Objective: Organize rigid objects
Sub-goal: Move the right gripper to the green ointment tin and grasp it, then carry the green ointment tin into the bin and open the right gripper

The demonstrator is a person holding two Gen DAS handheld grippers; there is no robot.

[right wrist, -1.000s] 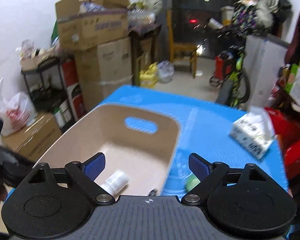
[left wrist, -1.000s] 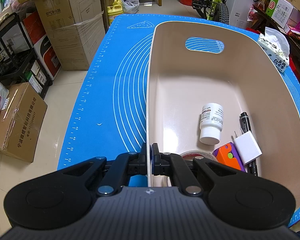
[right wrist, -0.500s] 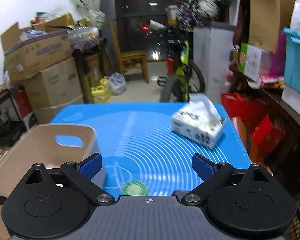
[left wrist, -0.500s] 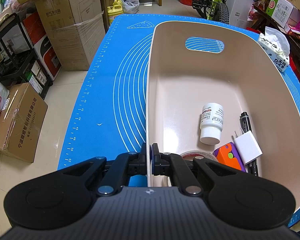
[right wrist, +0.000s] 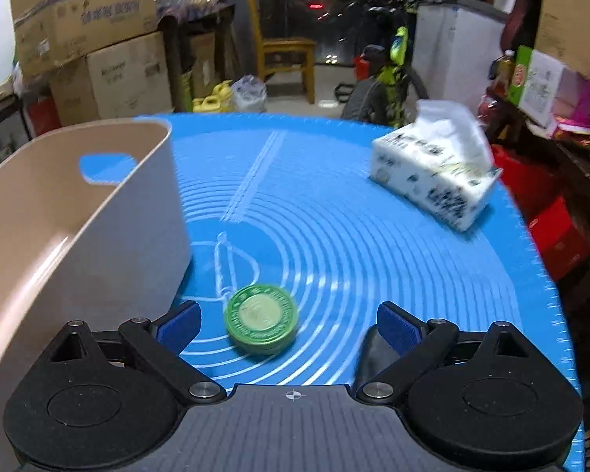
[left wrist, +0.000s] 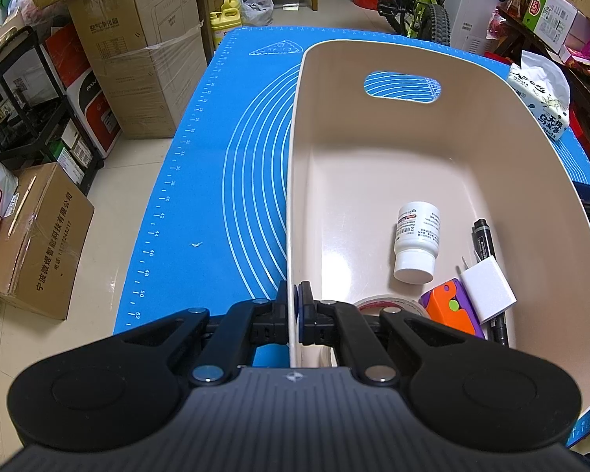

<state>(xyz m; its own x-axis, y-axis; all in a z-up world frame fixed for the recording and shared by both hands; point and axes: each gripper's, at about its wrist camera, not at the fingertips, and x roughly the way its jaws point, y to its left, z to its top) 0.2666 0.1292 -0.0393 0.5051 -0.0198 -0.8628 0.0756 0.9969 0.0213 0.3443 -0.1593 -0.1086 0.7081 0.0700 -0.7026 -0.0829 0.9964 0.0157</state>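
Beige plastic makes up the oval storage bin [left wrist: 424, 149] standing on the blue silicone mat [left wrist: 232, 165], and the left gripper [left wrist: 294, 314] is clamped on the bin's near-left rim, one finger outside the wall and one inside. On the bin floor lie a white pill bottle [left wrist: 416, 242] on its side, a black marker pen [left wrist: 485, 244] along the right wall, a white plug-in charger block [left wrist: 488, 289] resting over the marker, an orange and purple toy block [left wrist: 450, 306] just beside the charger, and a roll of clear tape [left wrist: 385, 302] partly hidden behind the gripper's inner finger. In the right wrist view the right gripper [right wrist: 289, 324] has its jaws spread wide and holds nothing; a round green tin [right wrist: 261, 318] sits on the mat between its blue-padded fingertips, slightly nearer the left one and touching neither. The tin lies just outside the bin's right wall. A white tissue pack [right wrist: 432, 175] rests well apart, toward the mat's far right.
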